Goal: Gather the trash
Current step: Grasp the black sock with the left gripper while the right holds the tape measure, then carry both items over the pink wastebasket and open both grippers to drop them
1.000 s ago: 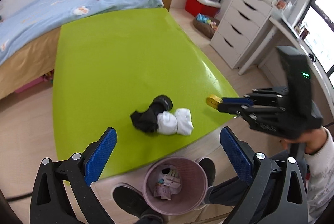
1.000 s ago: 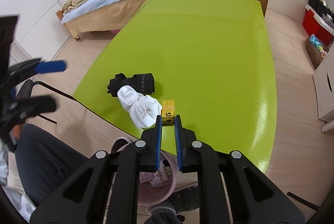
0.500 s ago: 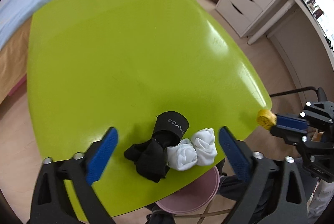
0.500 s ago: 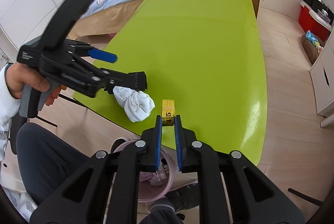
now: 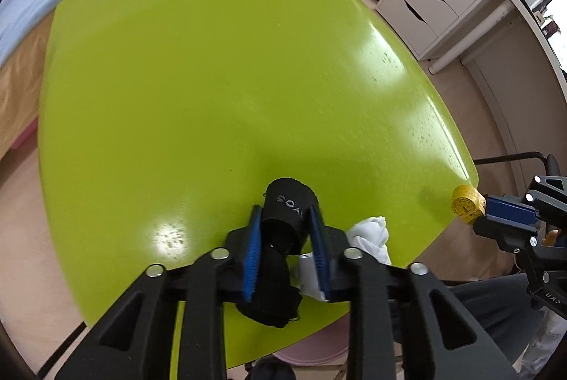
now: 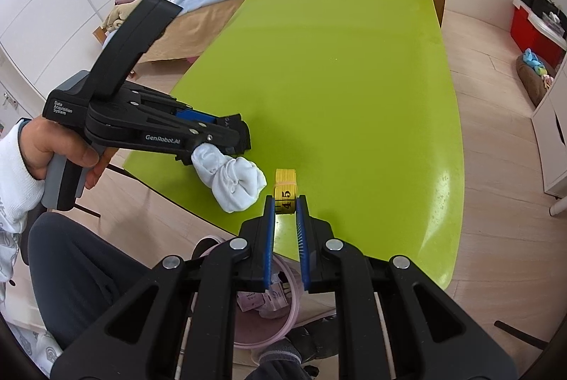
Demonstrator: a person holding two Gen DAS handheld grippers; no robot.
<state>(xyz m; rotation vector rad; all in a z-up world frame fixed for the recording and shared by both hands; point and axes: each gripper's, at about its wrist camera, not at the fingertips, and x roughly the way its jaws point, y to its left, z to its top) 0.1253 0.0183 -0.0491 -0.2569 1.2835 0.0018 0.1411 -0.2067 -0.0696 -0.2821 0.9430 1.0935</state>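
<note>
The black sock roll [image 5: 288, 213] lay near the table's near edge, at about 6 o'clock on the green table [image 5: 226, 68], with its loose dark tail trailing back toward the rim. The left gripper [image 5: 285, 238] straddled it, jaws closing, blue pads at or almost at the roll's flanks; whether they yet pressed could not be told. A white sock bundle [image 6: 235, 179] sat touching the black one at its 3 o'clock side, one fold lying just under the right-hand finger. The right gripper [image 6: 285, 206] was clenched on a yellow tape-measure roll [image 6: 285, 190], poised over the table edge at 4 o'clock. The pink bin [image 6: 283, 305] stood on the floor below that edge. Judgement: a good grab would have needed the pads centred on the roll's body, not the floppy tail, and a straight lift so the white bundle was not dragged off.
</note>
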